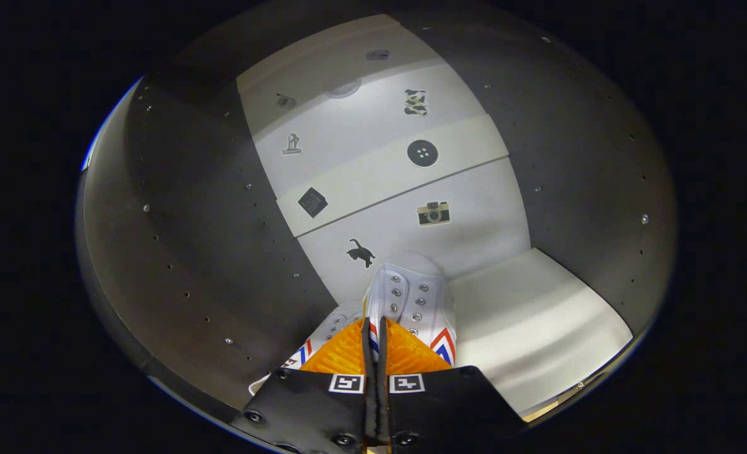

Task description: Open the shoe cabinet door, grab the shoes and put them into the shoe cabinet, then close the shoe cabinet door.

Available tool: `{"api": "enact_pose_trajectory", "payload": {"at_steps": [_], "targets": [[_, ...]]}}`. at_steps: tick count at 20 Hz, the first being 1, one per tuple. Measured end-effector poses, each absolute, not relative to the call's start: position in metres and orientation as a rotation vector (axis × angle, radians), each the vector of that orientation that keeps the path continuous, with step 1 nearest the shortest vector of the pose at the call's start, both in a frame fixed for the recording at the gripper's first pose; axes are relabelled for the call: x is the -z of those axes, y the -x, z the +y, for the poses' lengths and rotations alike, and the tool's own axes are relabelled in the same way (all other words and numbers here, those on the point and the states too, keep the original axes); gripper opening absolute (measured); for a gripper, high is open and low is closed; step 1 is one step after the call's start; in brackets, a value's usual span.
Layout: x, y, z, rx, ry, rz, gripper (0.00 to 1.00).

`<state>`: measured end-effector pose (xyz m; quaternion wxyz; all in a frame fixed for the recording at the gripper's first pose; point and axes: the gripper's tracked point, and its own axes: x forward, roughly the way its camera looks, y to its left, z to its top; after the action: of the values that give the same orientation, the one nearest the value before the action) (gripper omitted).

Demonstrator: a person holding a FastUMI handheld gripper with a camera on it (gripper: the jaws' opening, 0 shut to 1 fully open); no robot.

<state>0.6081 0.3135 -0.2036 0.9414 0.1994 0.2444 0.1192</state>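
Gripper: fingers nearly together, pinched on a thin edge of the shoes, apparently the collar or tongue; both seem to press on it.
Shoes: white canvas with metal eyelets and striped side trim, hanging from the fingers and reaching just ahead of them; second shoe tucked beside the first, touching it.
Shoe cabinet: dark side walls close on either hand, dotted with rows of shelf-pin holes.
Back panel: pale, stuck with small stickers, well beyond the shoes.
Shelf: light surface beside and below the shoes; contact between soles and shelf cannot be told.
Step in hand: placing, judged from shoes already inside the compartment, door evidently open.
Next move: likely lowering until soles rest flat, then parting the fingers and backing straight out, clear of the walls.
Remaining: closing the door.
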Motion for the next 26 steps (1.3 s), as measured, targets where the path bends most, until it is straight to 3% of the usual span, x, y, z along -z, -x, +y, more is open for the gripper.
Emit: {"api": "enact_pose_trajectory", "payload": {"at_steps": [8,9,10,14,16,26], "targets": [[0.220,-0.615,0.323,-0.247,-0.361,0.497,0.04],[0.211,-0.614,0.323,-0.247,-0.348,0.471,0.18],[0.204,-0.613,0.320,-0.238,-0.320,0.442,0.19],[0.182,-0.583,0.322,-0.258,-0.217,0.383,0.68],[0.169,-0.561,0.321,-0.257,-0.182,0.356,0.98],[0.092,-0.406,0.316,-0.351,-0.108,0.263,0.98]]}}
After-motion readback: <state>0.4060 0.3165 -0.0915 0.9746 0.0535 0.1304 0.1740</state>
